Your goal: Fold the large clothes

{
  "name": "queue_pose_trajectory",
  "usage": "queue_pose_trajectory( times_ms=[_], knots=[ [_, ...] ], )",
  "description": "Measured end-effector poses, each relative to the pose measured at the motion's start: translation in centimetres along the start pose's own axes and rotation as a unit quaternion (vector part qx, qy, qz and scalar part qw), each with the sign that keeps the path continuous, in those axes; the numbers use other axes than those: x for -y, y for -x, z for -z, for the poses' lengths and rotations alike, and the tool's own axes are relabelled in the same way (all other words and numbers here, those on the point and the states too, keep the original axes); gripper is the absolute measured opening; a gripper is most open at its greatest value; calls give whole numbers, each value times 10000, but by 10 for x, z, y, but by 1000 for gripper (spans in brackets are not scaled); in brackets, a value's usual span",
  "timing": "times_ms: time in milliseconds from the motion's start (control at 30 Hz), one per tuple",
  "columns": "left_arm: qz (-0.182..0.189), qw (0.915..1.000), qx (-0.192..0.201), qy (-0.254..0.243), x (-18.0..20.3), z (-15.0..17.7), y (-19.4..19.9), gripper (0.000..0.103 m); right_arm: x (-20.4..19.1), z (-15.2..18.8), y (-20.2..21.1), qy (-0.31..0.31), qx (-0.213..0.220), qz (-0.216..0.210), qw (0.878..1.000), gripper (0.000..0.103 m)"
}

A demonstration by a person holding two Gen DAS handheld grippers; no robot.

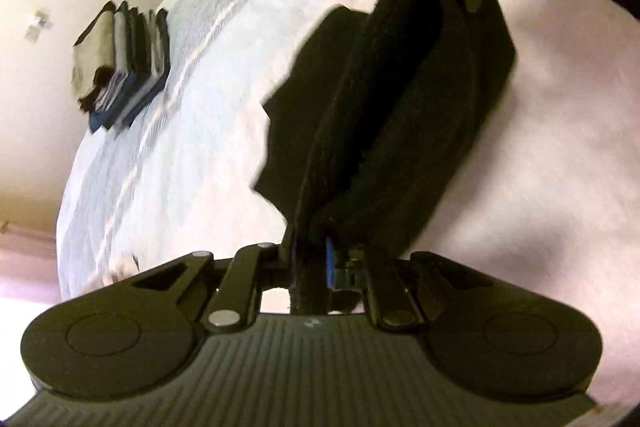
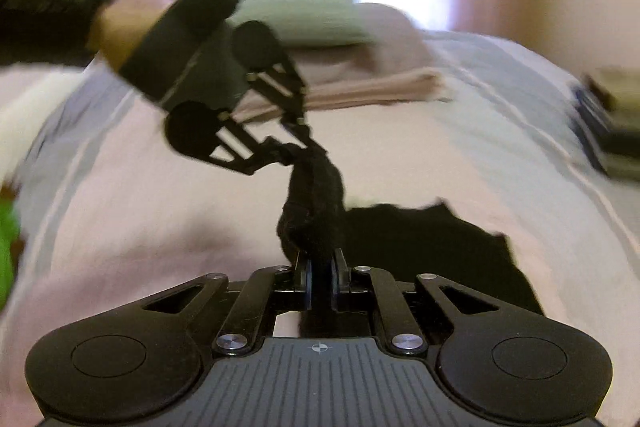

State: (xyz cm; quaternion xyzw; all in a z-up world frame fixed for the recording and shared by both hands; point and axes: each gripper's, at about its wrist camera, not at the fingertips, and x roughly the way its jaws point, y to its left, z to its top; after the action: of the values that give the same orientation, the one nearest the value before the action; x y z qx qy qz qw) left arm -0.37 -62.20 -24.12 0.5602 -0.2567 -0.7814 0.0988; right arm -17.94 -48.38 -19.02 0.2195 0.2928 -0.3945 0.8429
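1. Both claws are clenched on cloth: the left gripper pinches one end of a black garment, and the right gripper pinches the other end, its pads closed on a bunched edge.
2. Between the two, the garment runs as a raised ridge, and the rest trails down onto the pale bed cover. Holding two ends of one edge likely serves to carry that edge over for a fold.
3. From the left wrist, the ridge leads up to the right claw at the top edge, and a stack of folded clothes sits near the bed's far side.
4. From the right wrist, the left claw shows whole, with a dark sleeve behind it, plus a green pillow and folded pink cloth beyond, which the other view lacks.
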Motion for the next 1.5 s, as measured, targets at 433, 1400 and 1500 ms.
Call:
queue_pose_trajectory(
  times_ms=[433,1400,1500],
  knots=[
    [1096,9881,-257,1046,-99,-79,-190,19,224,82,-56,-3272,-471,-56,9438,5],
    [1665,8483,88,5025,-141,8,-213,5,253,103,-52,-4504,-65,89,8928,2],
    [1702,8513,-16,4963,-134,6,-224,5,257,100,-50,-4450,-39,54,8955,2]
  ],
)
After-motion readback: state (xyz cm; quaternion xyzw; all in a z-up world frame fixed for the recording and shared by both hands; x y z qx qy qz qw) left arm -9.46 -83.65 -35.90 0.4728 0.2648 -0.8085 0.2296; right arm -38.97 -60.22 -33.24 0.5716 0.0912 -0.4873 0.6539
